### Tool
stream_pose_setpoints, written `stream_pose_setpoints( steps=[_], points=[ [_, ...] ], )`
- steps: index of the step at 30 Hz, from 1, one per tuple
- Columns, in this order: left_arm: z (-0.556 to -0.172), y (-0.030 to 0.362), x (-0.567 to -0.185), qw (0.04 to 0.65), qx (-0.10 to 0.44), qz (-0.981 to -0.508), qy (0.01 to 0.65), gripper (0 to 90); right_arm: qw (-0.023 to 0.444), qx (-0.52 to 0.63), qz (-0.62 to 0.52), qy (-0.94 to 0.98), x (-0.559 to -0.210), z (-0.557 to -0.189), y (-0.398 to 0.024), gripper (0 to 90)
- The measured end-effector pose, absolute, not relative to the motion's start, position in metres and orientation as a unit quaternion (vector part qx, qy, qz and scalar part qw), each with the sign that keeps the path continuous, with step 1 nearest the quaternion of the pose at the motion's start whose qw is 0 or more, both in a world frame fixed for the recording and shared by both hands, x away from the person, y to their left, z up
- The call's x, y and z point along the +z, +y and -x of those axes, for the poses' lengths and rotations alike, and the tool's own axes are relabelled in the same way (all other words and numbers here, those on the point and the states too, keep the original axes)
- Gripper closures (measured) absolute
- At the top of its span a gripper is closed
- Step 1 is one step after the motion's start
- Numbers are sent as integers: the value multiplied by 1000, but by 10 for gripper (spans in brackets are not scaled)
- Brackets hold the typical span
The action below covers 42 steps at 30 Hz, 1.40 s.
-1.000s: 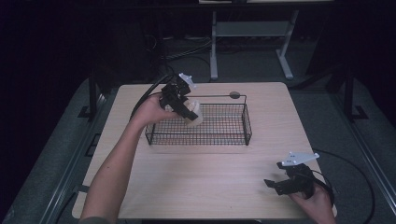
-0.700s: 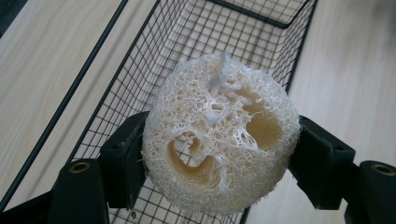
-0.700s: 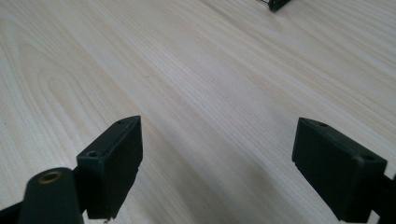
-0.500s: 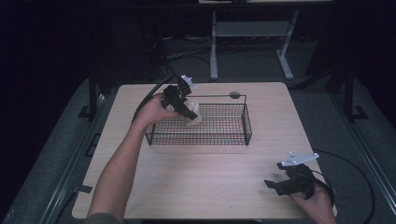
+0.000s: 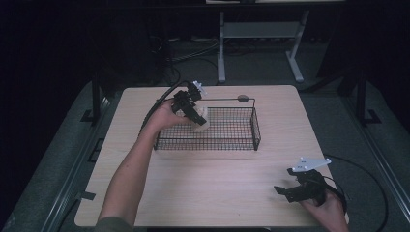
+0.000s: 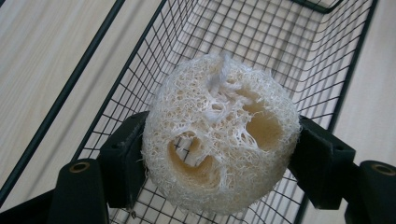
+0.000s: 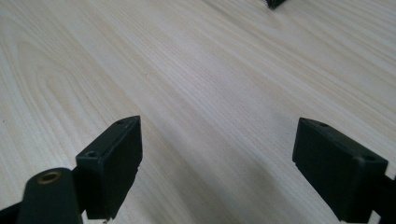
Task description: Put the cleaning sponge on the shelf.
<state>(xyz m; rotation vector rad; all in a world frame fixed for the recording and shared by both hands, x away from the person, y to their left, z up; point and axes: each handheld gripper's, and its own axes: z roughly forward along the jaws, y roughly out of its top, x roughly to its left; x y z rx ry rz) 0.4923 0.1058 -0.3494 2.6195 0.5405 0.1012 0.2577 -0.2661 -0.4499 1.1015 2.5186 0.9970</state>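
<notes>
High view shows the left tongs holding a pale loofah over the left end of a black wire basket on the desk, while the right tongs rest near the desk's front right corner. Left gripper view adds what that one cannot: the loofah is a fibrous round slice with two hollows, pinched at its sides between both jaws, the basket's mesh behind it. Right gripper view shows its jaws wide apart, holding nothing, over bare wood.

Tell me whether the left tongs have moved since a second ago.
No. The left tongs, shut on the loofah, stay over the wire basket's left end.
</notes>
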Motion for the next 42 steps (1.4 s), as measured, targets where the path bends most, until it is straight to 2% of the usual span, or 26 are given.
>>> stream_pose_setpoints(
  steps=[10,21,42],
  points=[
    [-496,96,-366,209,26,-958,193,270,113,339,-371,857,-450,-258,-267,155],
    [-496,98,-380,212,16,-956,203,269,110,338,-372,857,-450,-257,-267,155],
    [-498,96,-389,197,8,-958,210,268,109,338,-372,858,-451,-257,-267,155]
  ],
)
